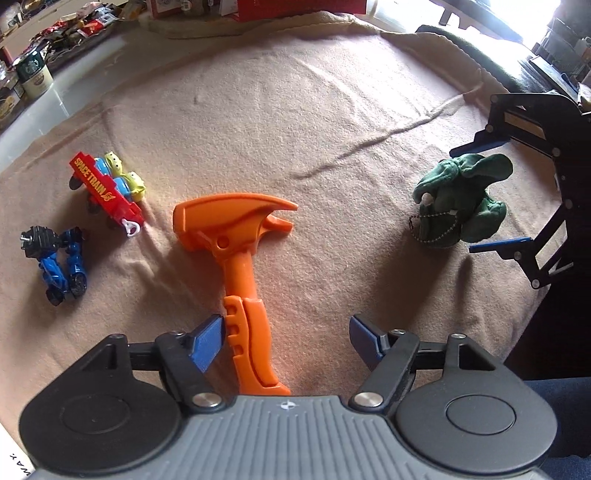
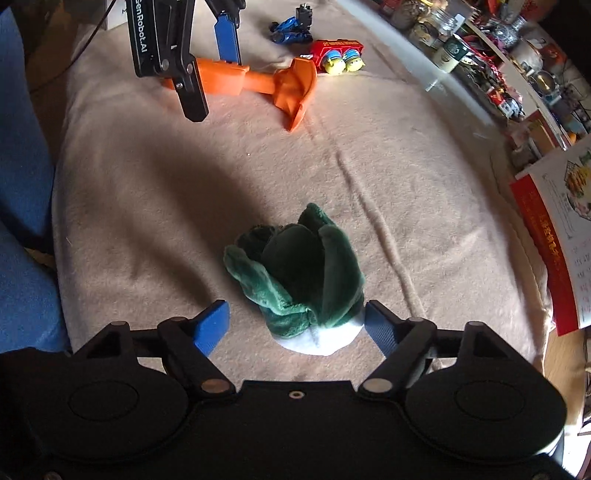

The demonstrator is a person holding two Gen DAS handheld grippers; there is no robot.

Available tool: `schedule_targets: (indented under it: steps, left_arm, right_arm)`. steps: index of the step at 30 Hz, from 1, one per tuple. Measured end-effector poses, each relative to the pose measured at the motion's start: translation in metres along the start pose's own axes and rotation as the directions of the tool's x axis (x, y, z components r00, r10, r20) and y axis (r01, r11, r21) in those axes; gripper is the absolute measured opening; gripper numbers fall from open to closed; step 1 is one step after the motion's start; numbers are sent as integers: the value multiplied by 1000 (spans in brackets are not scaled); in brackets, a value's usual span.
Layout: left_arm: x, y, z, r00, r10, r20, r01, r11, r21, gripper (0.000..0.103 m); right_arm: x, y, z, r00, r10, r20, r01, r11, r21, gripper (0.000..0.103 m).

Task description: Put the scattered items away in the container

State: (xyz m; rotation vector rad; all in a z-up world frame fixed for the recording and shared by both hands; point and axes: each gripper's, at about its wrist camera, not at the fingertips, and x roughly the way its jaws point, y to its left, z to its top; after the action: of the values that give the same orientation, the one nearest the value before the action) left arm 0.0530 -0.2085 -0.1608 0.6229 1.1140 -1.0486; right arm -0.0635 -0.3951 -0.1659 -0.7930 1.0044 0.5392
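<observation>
An orange toy axe [image 1: 236,258] lies on a beige blanket [image 1: 295,122]. My left gripper [image 1: 288,332] is open, its fingers either side of the axe handle, the left pad near it. The axe [image 2: 258,81] and the left gripper [image 2: 218,70] also show in the right wrist view. A green plush vegetable [image 2: 299,273] with a white base lies between the open fingers of my right gripper [image 2: 295,325]. In the left wrist view the plush [image 1: 458,199] lies between the right gripper's [image 1: 487,199] fingers. No container is in view.
A red toy train with green aliens [image 1: 107,188] and a blue toy robot [image 1: 59,258] lie left of the axe; both show far off in the right wrist view, the train [image 2: 336,55] and the robot [image 2: 291,29]. A cluttered shelf [image 2: 498,66] and a calendar [image 2: 554,236] border the blanket.
</observation>
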Motion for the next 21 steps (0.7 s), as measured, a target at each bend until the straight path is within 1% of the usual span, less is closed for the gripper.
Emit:
schedule_targets:
  steps: [4,7,8,9,10,11,13,16,17,18,19,21]
  left_arm:
    - [1,6,2,999,-46,-9,46,999,-9,73]
    - [2,12,6,997,-69,-19,68,996,-49,72]
    - [3,14,7,997,-74,-23,72,995,-65,67]
    - [3,15,8,997,-75,-28,72,994,-82,55]
    - [4,17,9,997,-71,-35,67,992,-104,48]
    - [4,18,9,997,-67,-40,61,990,-129,30]
    - [5,21,9,996,-78,-47,69,983,-173,31]
    - [5,14,10,998,-38,-45,30,987,-159,32]
    - [7,13,10,999,-20,-50,11,986,-168,37]
    - [8,12,11,998,-6,-55,-4,984,-179,44]
    - [9,11,12,999,-3,-47,-5,982,-187,48]
    - [12,7,16,999,-11,-41,3,981,-196,66]
  right_arm:
    - [5,-6,10,1000,21,13,-21,1000,-5,76]
    - [6,-7,16,1000,20,23,-19,1000,-20,76]
    - [9,-9,18,999,30,12,-29,1000,-8,73]
    - [11,-11,19,999,49,-2,-48,999,15,59]
    - [12,-15,19,998,67,-13,-66,997,50,58]
    - [12,-17,18,997,70,-15,-68,994,84,57]
    - [11,-22,17,997,73,-17,-70,987,146,56]
    - [10,-25,15,997,73,-24,-66,975,211,57]
    - [10,-24,15,998,66,-24,-59,975,214,57]
    - [10,-23,14,998,57,-25,-50,975,216,59]
    - [11,-21,14,998,51,-28,-43,974,221,60]
    - [13,-20,14,999,36,-39,-27,974,227,61]
